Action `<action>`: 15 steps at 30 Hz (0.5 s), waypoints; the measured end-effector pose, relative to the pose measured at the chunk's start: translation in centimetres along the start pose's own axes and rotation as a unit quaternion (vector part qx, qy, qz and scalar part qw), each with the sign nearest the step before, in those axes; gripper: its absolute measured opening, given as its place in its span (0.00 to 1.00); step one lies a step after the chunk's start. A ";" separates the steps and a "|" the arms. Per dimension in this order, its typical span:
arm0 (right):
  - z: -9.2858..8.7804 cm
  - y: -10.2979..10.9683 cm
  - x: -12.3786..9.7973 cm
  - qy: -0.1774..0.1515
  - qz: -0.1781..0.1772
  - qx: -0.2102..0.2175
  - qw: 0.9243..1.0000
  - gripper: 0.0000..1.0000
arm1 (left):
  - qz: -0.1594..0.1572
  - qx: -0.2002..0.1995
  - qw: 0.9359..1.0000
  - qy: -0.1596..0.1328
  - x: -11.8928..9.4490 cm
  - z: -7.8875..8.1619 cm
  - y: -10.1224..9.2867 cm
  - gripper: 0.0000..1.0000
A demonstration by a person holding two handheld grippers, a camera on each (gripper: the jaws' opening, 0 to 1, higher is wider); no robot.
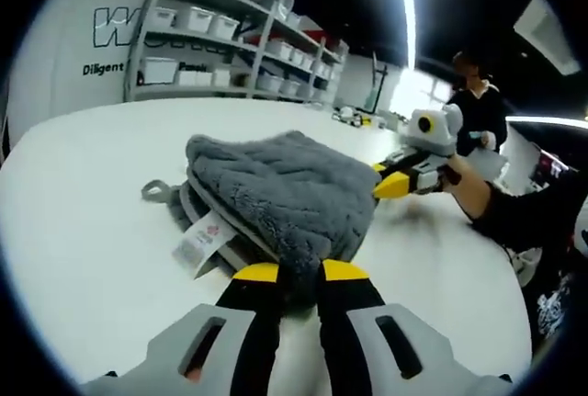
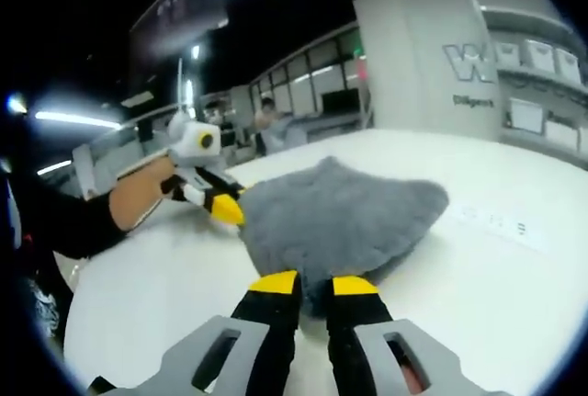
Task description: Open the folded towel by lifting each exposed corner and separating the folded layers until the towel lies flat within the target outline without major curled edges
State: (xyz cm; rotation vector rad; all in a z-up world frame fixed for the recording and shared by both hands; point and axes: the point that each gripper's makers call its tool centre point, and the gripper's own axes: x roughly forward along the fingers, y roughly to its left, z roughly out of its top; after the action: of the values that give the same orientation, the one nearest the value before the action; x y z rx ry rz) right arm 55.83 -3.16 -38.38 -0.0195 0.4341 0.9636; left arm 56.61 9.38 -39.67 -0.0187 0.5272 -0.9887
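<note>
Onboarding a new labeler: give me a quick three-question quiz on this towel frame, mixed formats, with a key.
1. True or false: the towel already lies flat in a single layer.
2. Multiple choice: what sticks out from the towel's folded edge in the left gripper view? A) a white label B) a red clip C) a pen
3. Short answer: what is the left gripper doing, and the right gripper?

Key
1. False. It is bunched and raised off the table, with layers visible at its edge.
2. A
3. Each is closed on an edge of the towel nearest its own camera, on opposite sides of it.
</note>
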 end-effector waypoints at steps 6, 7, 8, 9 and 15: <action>-0.3 0.4 -0.6 0.000 -0.002 0.012 1.000 0.06 | 0.005 0.008 1.000 0.003 -0.1 -0.1 -0.4 0.11; -0.3 0.5 -0.6 0.000 -0.003 0.012 1.000 0.06 | 0.007 0.007 1.000 0.003 -0.1 -0.1 -0.3 0.11; -0.4 0.5 -0.7 0.000 -0.003 0.012 1.000 0.06 | 0.008 0.006 1.000 0.004 -0.1 -0.1 -0.2 0.11; -0.4 0.7 -0.8 0.000 -0.002 0.012 1.000 0.06 | 0.009 -0.004 1.000 0.009 -0.2 -0.1 0.0 0.11; -0.4 0.9 -1.1 0.001 -0.005 0.009 1.000 0.06 | 0.007 -0.008 1.000 0.010 -0.2 -0.2 -0.3 0.10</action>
State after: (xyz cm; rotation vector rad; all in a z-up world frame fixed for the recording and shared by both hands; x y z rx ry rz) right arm 54.48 -3.59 -38.21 -0.0063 0.4452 0.9496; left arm 56.19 9.40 -39.70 -0.0194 0.5540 -0.9712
